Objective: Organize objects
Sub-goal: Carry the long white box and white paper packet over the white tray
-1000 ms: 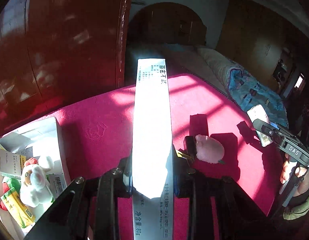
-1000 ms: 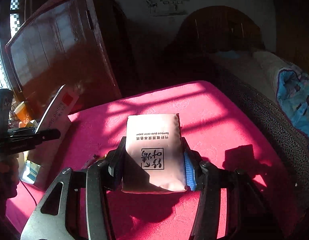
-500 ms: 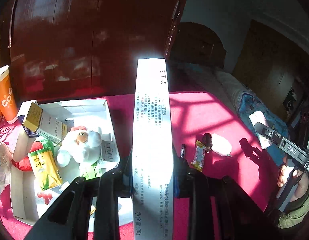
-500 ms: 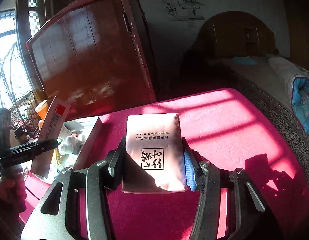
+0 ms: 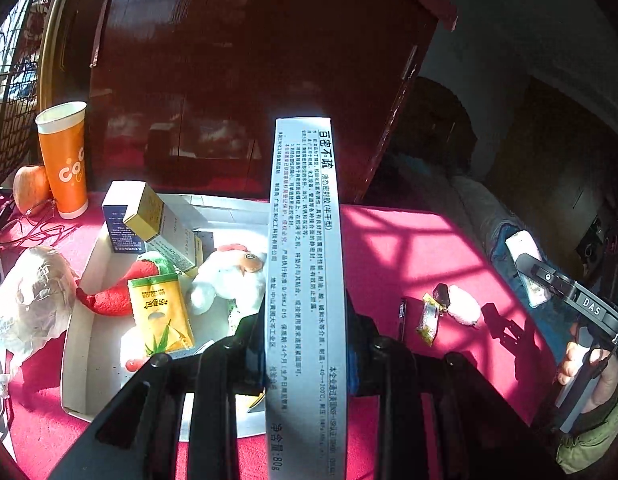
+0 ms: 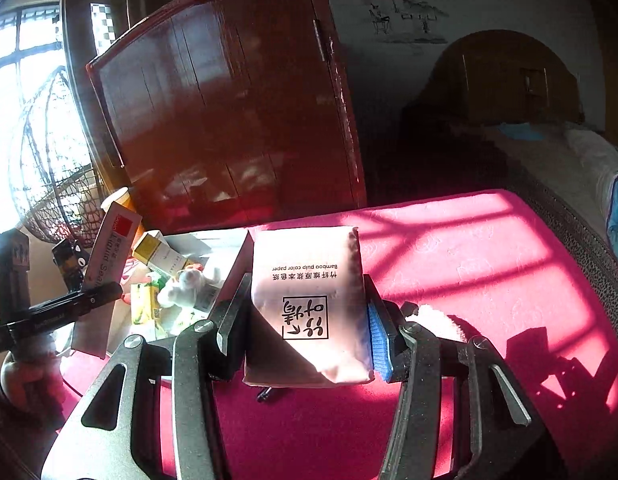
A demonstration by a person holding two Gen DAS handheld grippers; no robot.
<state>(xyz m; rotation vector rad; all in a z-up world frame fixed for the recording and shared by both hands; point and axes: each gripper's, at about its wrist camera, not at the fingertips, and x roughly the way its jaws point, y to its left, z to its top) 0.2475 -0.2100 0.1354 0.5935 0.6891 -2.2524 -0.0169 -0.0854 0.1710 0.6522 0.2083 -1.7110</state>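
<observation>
My left gripper (image 5: 303, 344) is shut on a long white sealant box (image 5: 303, 264) and holds it over the right edge of a white cardboard box (image 5: 79, 292) on the red cloth. The box holds a plush chick (image 5: 225, 276), a yellow drink carton (image 5: 161, 312) and small cartons. My right gripper (image 6: 309, 332) is shut on a pink tissue pack (image 6: 309, 304) above the cloth, right of the white box (image 6: 213, 240). The left gripper with the sealant box (image 6: 109, 256) also shows in the right wrist view.
An orange paper cup (image 5: 65, 160), an apple (image 5: 29, 188) and a wrapped bundle (image 5: 29, 296) stand left of the box. A pink plush (image 5: 463, 308), a candy wrapper (image 5: 427, 316) and a dark stick (image 5: 402, 318) lie on the cloth. A brown cabinet (image 5: 249, 80) stands behind.
My left gripper has swung left with the sealant box, from over the bare cloth to over the white box. My right gripper has moved left toward the white box with the tissue pack.
</observation>
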